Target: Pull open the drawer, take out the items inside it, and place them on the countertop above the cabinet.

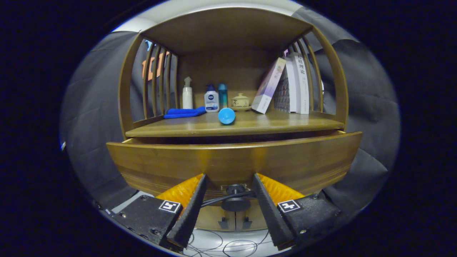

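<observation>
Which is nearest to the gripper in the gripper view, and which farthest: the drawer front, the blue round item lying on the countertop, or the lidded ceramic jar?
From the open gripper:
1. Drawer front, just ahead of the fingertips.
2. Blue round item, beyond the drawer, near the countertop's front edge.
3. Lidded ceramic jar, farther back, towards the shelf's rear panel.

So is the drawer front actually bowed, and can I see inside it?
Gripper view: fisheye bends the straight drawer front; the gap under the countertop is in deep shadow, contents unreadable; the gripper, fingers apart, sits at the front's lower edge.
</observation>
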Demonstrator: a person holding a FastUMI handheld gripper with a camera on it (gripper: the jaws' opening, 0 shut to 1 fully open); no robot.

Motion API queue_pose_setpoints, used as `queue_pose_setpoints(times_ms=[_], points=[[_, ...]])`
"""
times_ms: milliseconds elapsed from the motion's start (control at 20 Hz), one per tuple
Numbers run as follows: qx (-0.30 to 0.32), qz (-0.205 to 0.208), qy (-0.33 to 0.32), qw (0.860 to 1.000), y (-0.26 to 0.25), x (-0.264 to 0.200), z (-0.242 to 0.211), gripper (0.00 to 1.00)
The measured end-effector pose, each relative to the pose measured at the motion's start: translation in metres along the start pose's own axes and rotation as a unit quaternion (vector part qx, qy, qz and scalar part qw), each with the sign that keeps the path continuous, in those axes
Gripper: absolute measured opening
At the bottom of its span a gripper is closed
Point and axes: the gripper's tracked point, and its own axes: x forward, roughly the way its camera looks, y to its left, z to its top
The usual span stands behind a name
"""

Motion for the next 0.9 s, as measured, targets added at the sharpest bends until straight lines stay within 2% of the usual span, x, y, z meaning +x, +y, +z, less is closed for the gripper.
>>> queue_pose_setpoints(times_ms=[400,650,900], points=[[-0.003,-0.006,0.02,1.0,0.002,0.039,0.01,0.85],[-0.03,0.002,0.016,0.999,-0.002,0.03,0.015,0.85],[-0.048,-0.025,-0.039,0.998,-0.043,-0.007,0.048,0.85]])
